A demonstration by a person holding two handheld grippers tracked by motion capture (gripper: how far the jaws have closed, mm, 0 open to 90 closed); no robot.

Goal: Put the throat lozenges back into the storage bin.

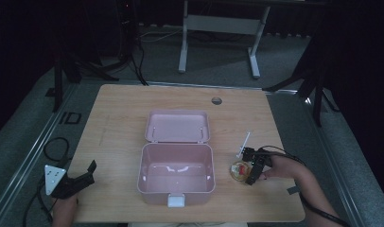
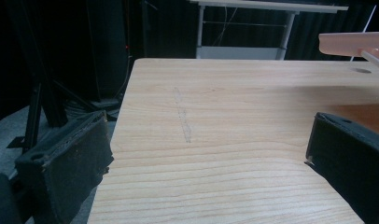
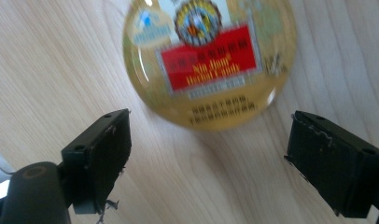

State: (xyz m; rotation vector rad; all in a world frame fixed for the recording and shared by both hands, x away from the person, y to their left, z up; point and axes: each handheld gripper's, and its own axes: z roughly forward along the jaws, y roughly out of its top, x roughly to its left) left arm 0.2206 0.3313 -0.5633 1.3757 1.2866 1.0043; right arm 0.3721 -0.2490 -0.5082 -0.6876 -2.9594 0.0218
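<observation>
The round candy tin, gold with a red label, lies flat near the table's right edge, toward the near right corner; the right claw hangs just over it, jaws spread wide, gripping nothing; beside it stands an open pink lunch box; the left claw gapes empty at the near left corner.

Both grippers, left and right, gape wide.

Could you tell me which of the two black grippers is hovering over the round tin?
The right gripper, open over the round gold tin with the red label. The left gripper, also open, sits over bare wooden table, left of the pink plastic box.
</observation>
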